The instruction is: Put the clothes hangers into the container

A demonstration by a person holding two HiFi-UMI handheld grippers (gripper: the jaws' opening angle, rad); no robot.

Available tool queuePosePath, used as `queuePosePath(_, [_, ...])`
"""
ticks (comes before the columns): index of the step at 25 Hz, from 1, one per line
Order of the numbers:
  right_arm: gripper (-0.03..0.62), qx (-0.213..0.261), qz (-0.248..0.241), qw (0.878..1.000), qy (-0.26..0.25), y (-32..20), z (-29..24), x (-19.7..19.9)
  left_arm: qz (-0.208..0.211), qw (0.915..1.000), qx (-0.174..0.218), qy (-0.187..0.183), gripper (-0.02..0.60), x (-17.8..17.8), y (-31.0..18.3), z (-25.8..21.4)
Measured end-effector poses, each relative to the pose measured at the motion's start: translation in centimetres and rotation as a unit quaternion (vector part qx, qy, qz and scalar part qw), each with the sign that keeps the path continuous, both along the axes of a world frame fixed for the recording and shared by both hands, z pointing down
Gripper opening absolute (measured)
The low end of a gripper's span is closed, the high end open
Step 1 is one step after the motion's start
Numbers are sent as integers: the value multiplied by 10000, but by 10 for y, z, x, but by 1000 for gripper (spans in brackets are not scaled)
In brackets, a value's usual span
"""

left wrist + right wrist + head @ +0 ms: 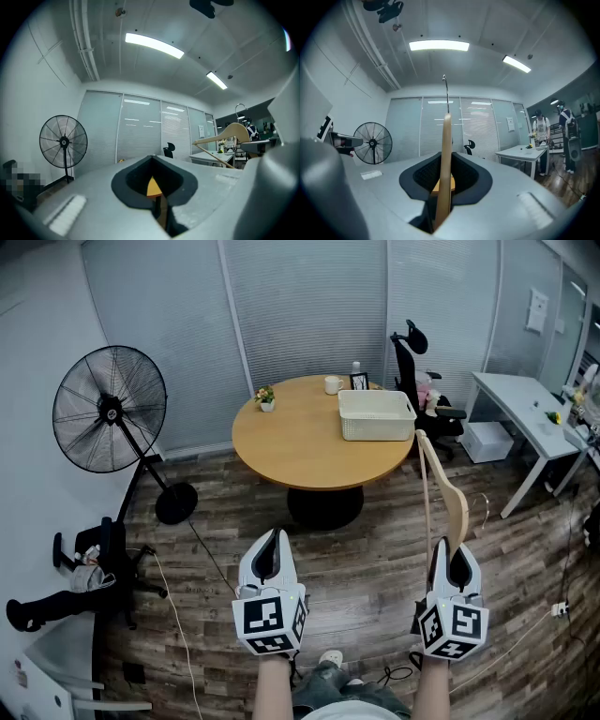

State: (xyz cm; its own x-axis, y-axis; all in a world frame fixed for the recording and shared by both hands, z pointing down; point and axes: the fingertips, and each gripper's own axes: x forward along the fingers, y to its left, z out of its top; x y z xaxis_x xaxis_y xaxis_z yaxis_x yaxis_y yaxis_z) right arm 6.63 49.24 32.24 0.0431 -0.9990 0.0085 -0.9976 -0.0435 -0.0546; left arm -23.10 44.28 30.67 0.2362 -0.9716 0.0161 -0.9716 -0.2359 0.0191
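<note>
1. Step in hand, as we read it: carrying one hanger to the container. We stand well back from the round worktop, on the wood floor.
2. Right claw is clenched on a wooden hanger. It grips one end of the wood. The rest sticks out ahead of the claw, toward the worktop, and the right gripper view shows the wire hook at the far end.
3. Left claw is closed with nothing in it. The left gripper view shows only a sliver of worktop past its tips.
4. The container is a white slotted basket on the far right part of the worktop, near the edge, well apart from the hanger. We can't see anything lying in it from here.
5. We see no other hangers in any view.
6. The next move calls for closing the gap to the worktop, bringing the hanger over the basket rim, lowering it in and releasing the right claw.
7. The hanger looks long against the basket, so we expect to tip it in lengthwise or at an angle. The hook could catch the rim.
8. Writing: none is readable.
   - The claw cubes carry only black-and-white square markers.
   - The sheet on the far wall and the small frame on the worktop are too small to read.
   - No brands are visible.
</note>
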Motion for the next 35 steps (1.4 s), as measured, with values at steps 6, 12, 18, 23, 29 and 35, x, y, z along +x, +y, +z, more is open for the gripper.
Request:
queuePosePath(6, [81, -1, 14, 10000, -8, -1, 2, 3, 10, 10000, -10, -1, 0, 4, -2, 2])
queuePosePath(12, [81, -11, 22, 10000, 25, -7, 3, 5, 37, 10000, -24, 36, 0, 5, -10, 4])
queuePosePath(18, [83, 9, 67, 10000, 2, -24, 3, -1, 62, 10000, 0, 62, 0, -2, -31, 3])
queuePosePath(23, [83, 65, 139, 9996, -222, -41, 8, -8, 143, 9999, 28, 48, 0, -10, -49, 6])
queuePosePath(29, [83, 17, 257, 9991, -343, -59, 14, -24, 232, 9997, 51, 29, 0, -25, -73, 4])
queuePosePath(35, [83, -75, 314, 9991, -290, -70, 18, -27, 259, 9996, -48, 50, 0, -29, -89, 13])
